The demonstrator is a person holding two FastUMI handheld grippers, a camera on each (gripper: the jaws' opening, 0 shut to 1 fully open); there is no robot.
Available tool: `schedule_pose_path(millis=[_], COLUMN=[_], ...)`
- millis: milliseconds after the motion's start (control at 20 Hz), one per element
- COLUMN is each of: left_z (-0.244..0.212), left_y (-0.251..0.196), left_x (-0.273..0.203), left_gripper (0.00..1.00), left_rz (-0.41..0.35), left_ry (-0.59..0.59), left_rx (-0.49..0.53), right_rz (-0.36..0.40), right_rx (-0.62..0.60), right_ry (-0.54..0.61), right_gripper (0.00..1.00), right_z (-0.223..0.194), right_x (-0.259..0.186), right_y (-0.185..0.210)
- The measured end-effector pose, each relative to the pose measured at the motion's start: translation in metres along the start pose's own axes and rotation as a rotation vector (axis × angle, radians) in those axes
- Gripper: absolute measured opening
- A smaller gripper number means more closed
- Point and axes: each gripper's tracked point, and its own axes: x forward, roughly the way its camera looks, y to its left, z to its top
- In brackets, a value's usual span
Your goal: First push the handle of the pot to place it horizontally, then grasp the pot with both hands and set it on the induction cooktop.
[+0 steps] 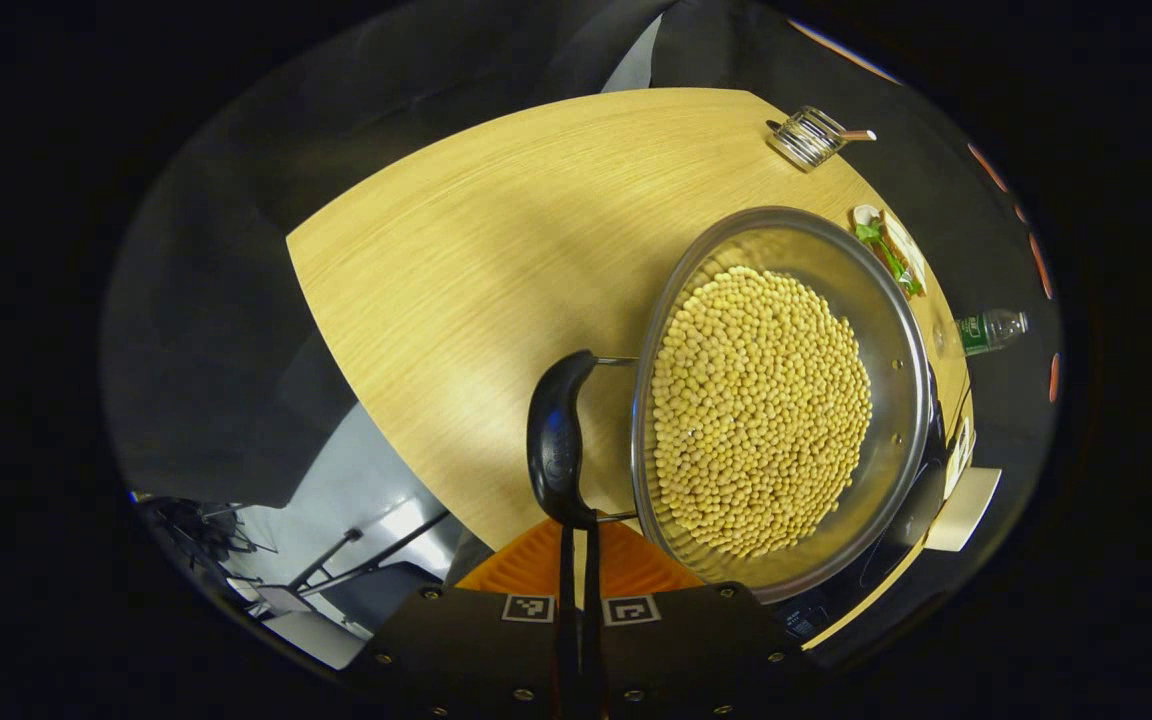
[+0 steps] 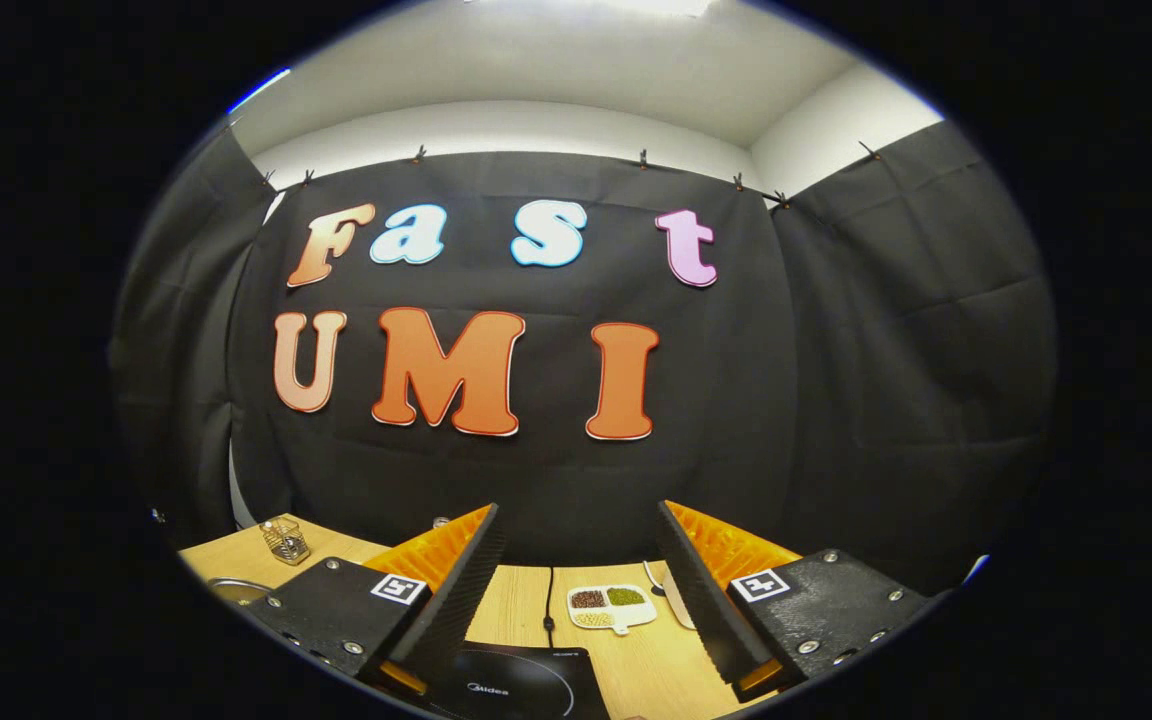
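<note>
Left gripper (image 1: 576, 560) clenched just below the black curved handle (image 1: 558, 440) of the steel pot of yellow beans (image 1: 776, 400); actual grip unclear. Pot sits on the wooden table (image 1: 466, 250), not yet moved. Right gripper (image 2: 576, 590) released above the black induction cooktop (image 2: 516, 685); two-handed lift remains.

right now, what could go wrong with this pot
1. The pot holds many loose beans; a hard shove on its handle could spill some.
2. The left gripper, jaws together, meets only the handle's lower end and may slip off.
3. The right gripper hangs open, pointed at the wall, so nothing steadies the pot.
</note>
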Motion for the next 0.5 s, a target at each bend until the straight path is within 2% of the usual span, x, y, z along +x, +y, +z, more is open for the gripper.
schedule_pose_path(millis=[500], left_z=[0.055], left_y=[0.004], left_x=[0.002], left_gripper=[0.02], left_rz=[0.048], left_ry=[-0.068], left_rx=[0.114], right_rz=[0.053], right_rx=[-0.032], right_ry=[0.021], right_gripper=[0.95], right_z=[0.003], right_x=[0.003], right_y=[0.056])
